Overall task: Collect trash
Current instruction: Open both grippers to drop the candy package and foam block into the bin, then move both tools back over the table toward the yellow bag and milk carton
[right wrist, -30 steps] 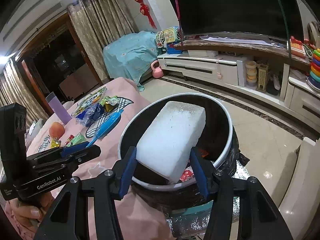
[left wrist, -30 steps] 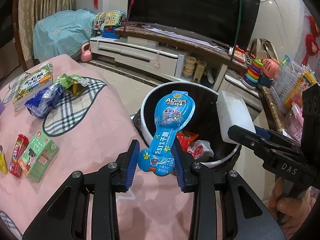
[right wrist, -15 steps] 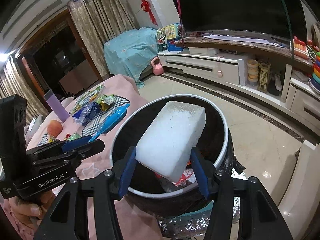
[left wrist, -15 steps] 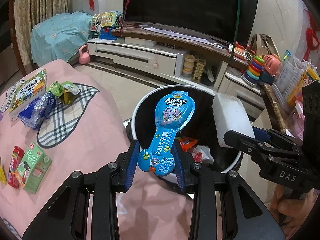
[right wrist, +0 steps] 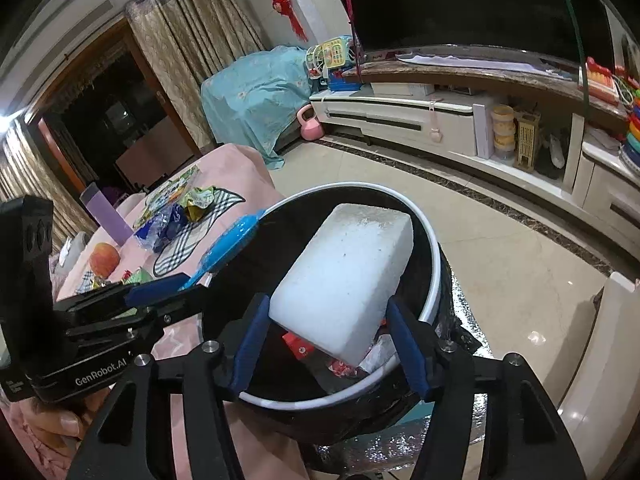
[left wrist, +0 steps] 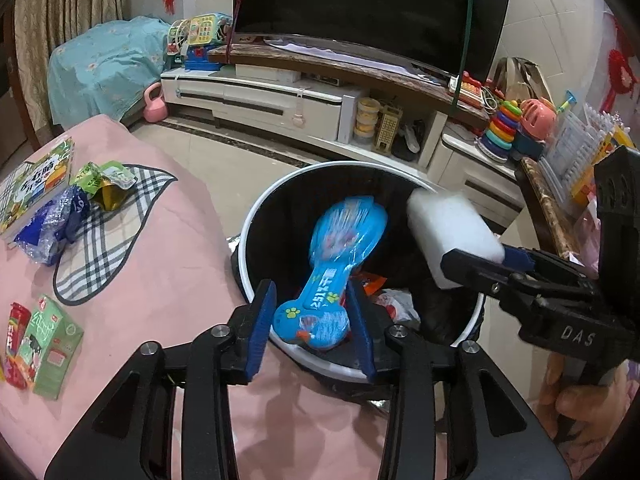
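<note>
**Both grippers let go over the trash bin**

The landmark is the black trash bin (left wrist: 256,240) with its white rim, standing against the edge of the pink-covered counter (left wrist: 168,264).

The left gripper (left wrist: 312,312) hangs over the near rim of the bin. Its fingers have just been opening and now stand apart, with gaps between the blue pads and the blue bone-shaped snack packet (left wrist: 340,256). The packet sits loose between them, blurred, its broad end pointing into the bin's mouth and its narrow end over the near rim.

The right gripper (right wrist: 330,340) is also above the bin, on the bin's right side as the left wrist view shows it. Its fingers have likewise just been opening; the white foam block (right wrist: 348,276) lies between them with a little daylight on either side, so it is no longer clamped. The block is over the bin's opening, tilted, with its far end raised towards the far rim. Under it, in the bottom of the bin, lie red-and-white wrappers (right wrist: 340,364).

Left of the bin, on the counter, more litter waits: a crumpled blue plastic bag (left wrist: 52,220) and a green foil wrapper (left wrist: 100,180) on a checked cloth (left wrist: 104,240), a green carton (left wrist: 48,344) with a red packet (left wrist: 14,332) just beside it, and a printed box (left wrist: 36,180) further off. A hand (left wrist: 580,392) grips the right gripper's handle at the bin's lower right.
</note>
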`<state>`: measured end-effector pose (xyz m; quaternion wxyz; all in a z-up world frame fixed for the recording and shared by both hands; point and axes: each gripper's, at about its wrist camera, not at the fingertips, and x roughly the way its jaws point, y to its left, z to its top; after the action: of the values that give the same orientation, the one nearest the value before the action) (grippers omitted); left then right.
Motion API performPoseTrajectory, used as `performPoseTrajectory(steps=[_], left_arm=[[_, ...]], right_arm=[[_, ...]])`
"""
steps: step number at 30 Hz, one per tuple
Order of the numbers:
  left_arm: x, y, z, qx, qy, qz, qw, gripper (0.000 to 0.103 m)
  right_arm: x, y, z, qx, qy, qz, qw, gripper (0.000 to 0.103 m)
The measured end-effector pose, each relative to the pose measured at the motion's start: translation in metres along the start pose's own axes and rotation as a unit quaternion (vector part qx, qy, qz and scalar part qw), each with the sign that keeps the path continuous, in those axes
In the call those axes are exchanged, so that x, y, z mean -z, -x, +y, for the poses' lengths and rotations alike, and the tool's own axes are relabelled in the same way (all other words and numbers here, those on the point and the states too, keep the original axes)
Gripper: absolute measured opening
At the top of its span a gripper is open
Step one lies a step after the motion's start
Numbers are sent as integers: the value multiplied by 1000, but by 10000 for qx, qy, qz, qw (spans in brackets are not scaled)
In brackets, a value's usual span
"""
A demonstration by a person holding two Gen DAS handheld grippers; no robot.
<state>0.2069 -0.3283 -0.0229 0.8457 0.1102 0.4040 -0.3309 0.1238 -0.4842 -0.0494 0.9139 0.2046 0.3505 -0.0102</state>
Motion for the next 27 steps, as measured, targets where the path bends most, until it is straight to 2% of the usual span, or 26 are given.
performPoseTrajectory(steps=[2, 3, 7, 10, 14, 17, 20, 27], left_arm=[[1, 1, 1, 32, 60, -34, 10000, 52], [2, 1, 3, 32, 89, -45, 9999, 53], [7, 5, 7, 27, 190, -60, 9998, 58], [17, 17, 19, -14, 398, -175, 9991, 65], [37, 35, 37, -86, 700, -316, 9970, 75], [56, 52, 55, -174, 952, -424, 9944, 77], [74, 68, 76, -330, 1174, -507, 9912, 79], [112, 102, 127, -609, 1751, -672, 9804, 80]], right_arm=[[0, 1, -3, -12, -60, -11, 10000, 68], [0, 1, -4, -18, -95, -13, 10000, 72], [1, 3, -2, -37, -152, -17, 9999, 72], [3, 8, 2, -80, -179, -49, 9998, 76], [7, 22, 17, -168, -216, -297, 9992, 86], [13, 30, 33, -300, -207, -483, 9982, 92], [21, 33, 55, -454, -131, -561, 9973, 94], [40, 13, 99, -749, -88, -306, 9967, 98]])
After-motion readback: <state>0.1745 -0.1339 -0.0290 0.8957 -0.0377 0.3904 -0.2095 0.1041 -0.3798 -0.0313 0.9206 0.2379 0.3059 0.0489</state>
